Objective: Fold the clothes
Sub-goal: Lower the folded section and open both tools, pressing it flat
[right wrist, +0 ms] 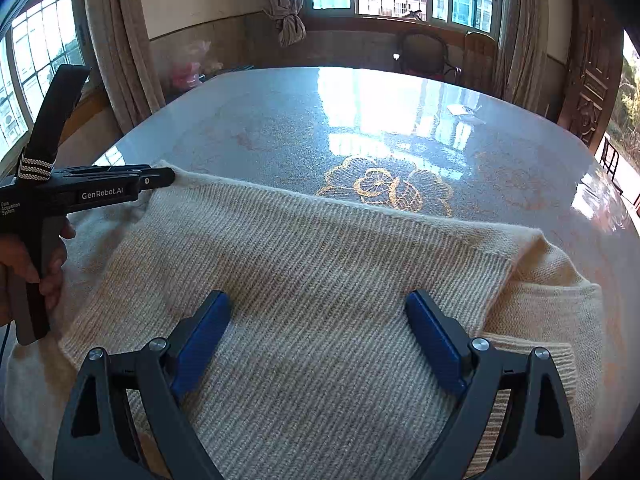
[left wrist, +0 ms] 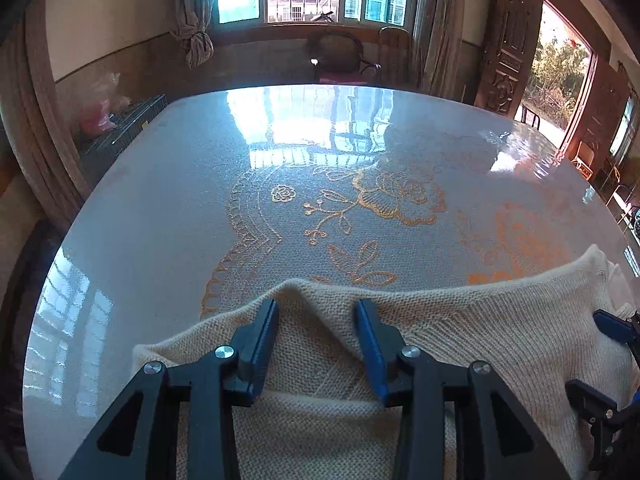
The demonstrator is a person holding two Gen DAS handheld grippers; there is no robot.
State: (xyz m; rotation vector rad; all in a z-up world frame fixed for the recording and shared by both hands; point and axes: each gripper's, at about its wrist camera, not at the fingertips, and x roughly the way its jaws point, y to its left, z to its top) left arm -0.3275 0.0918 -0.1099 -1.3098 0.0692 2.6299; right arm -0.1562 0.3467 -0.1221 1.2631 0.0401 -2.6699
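Observation:
A cream knitted sweater [left wrist: 480, 328] [right wrist: 320, 248] lies folded on the glossy table [left wrist: 160, 200] [right wrist: 260, 128], its far edge running straight across. My left gripper [left wrist: 318, 312] stands at the sweater's far left corner, jaws partly apart, with a raised ridge of knit between the blue pads [left wrist: 264, 340]; the pads do not press it. In the right wrist view the left gripper [right wrist: 160, 179] shows from the side, in a person's hand [right wrist: 40, 264]. My right gripper [right wrist: 318, 304] hangs wide open over the ribbed middle of the sweater, holding nothing. Its fingertip [left wrist: 612, 328] shows at the right edge.
The table's cloth carries gold flower embroidery [left wrist: 384, 196] [right wrist: 384, 188] beyond the sweater. A chair [left wrist: 340, 56] [right wrist: 424, 52] stands at the far side under the window. A wire cage [left wrist: 124, 128] and pink bag [left wrist: 96, 116] sit at the left wall.

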